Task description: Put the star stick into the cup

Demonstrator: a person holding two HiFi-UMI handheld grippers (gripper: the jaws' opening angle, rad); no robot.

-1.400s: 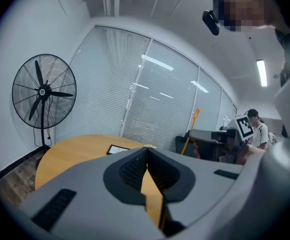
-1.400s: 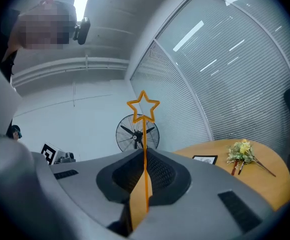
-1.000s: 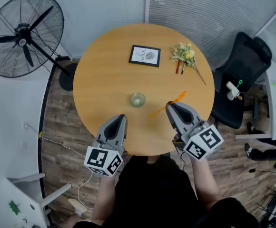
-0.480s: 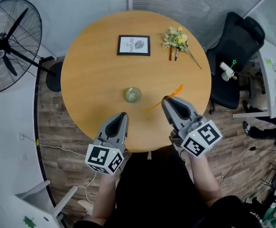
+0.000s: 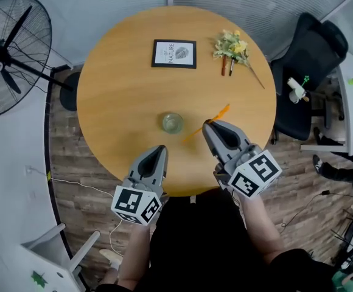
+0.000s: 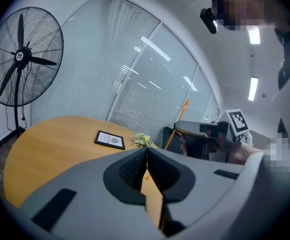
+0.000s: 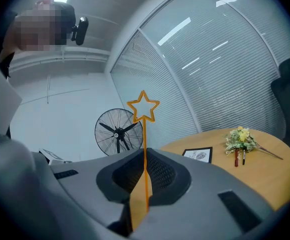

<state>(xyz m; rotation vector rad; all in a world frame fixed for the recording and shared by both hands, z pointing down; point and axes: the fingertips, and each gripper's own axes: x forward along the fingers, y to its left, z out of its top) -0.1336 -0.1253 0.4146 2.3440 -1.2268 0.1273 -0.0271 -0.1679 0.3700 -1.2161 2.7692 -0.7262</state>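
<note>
My right gripper (image 5: 209,126) is shut on the thin orange star stick (image 5: 218,114), lifted off the round wooden table (image 5: 128,84). In the right gripper view the stick (image 7: 145,149) rises straight up between the jaws, its open star on top. A small clear glass cup (image 5: 172,123) stands on the table, just left of the stick's lower end. My left gripper (image 5: 159,151) hovers over the near table edge below the cup, jaws shut and nothing in them. The left gripper view shows the right gripper with the stick (image 6: 177,124) off to the right.
At the far side of the table lie a framed picture (image 5: 174,53) and a small bunch of flowers with two pens (image 5: 232,48). A standing fan (image 5: 12,53) is left of the table, a black office chair (image 5: 307,72) to its right.
The right gripper with the stick has edged slightly left toward the cup. The head camera has shifted, so the table sits higher in view. The left gripper has hardly moved.
</note>
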